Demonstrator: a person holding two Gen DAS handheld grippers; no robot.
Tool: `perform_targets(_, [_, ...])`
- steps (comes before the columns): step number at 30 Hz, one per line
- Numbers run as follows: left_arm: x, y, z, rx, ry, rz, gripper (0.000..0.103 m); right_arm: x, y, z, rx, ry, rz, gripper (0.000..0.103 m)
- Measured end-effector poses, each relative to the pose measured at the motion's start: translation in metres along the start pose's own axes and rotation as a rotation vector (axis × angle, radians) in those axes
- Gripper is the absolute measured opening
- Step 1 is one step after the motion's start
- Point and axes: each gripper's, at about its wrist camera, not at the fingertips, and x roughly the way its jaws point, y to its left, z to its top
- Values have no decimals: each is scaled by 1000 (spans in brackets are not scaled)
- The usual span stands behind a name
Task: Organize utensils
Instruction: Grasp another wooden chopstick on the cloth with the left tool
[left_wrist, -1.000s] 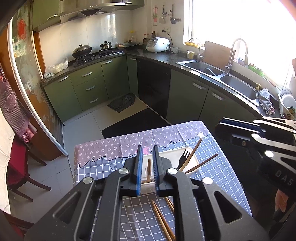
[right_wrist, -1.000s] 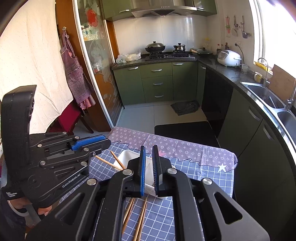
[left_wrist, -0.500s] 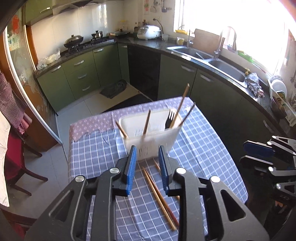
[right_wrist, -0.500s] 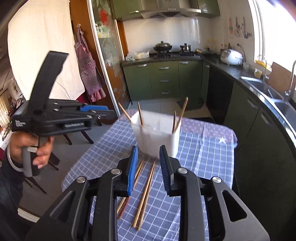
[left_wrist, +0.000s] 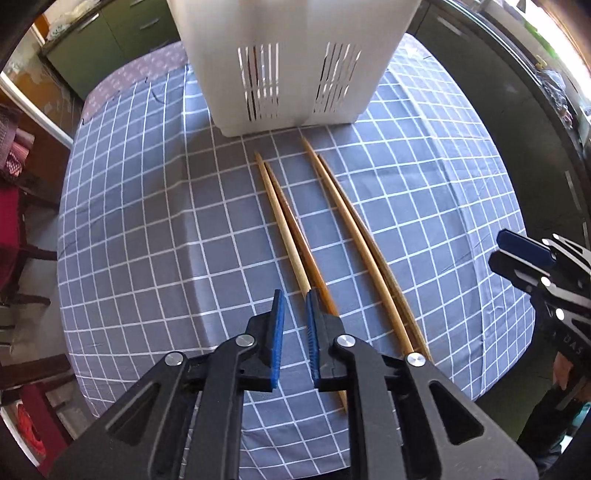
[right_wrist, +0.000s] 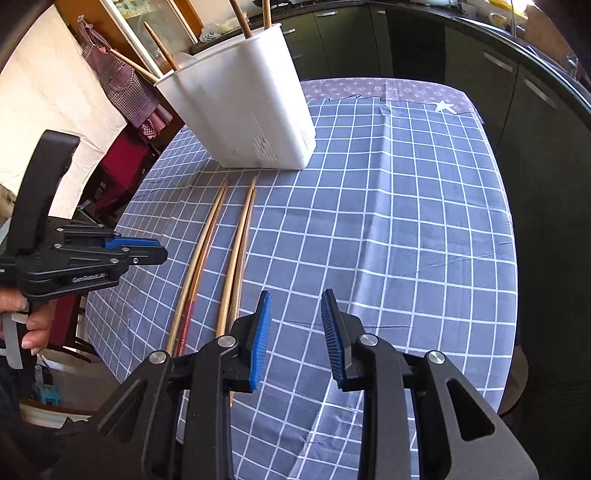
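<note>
Wooden chopsticks, left pair (left_wrist: 291, 236), lie on the checked cloth (left_wrist: 147, 221), butts running under the left gripper (left_wrist: 293, 319). Its jaws just narrowed to a slim gap with nothing between them. Right pair of chopsticks (left_wrist: 364, 251) sits just beside it. Right gripper (right_wrist: 295, 325) stands partly open, empty, chopsticks off its left finger. White holder (left_wrist: 291, 62) stands ahead of both grippers. Risk: sticks lie touching, so a pinch could catch two or roll one away. Readable: "GenRobot.AI" on the left gripper; "DAS" on the right.
</note>
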Motion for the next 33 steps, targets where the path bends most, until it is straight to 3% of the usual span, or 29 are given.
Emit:
perform_targets(13, [28,6,21,-102,58,-12,9,12,-7,4,3,15,29,28])
perform_targets(33, [47,3,41,-115,79,13,9,16,-6,4,7,35,38,31])
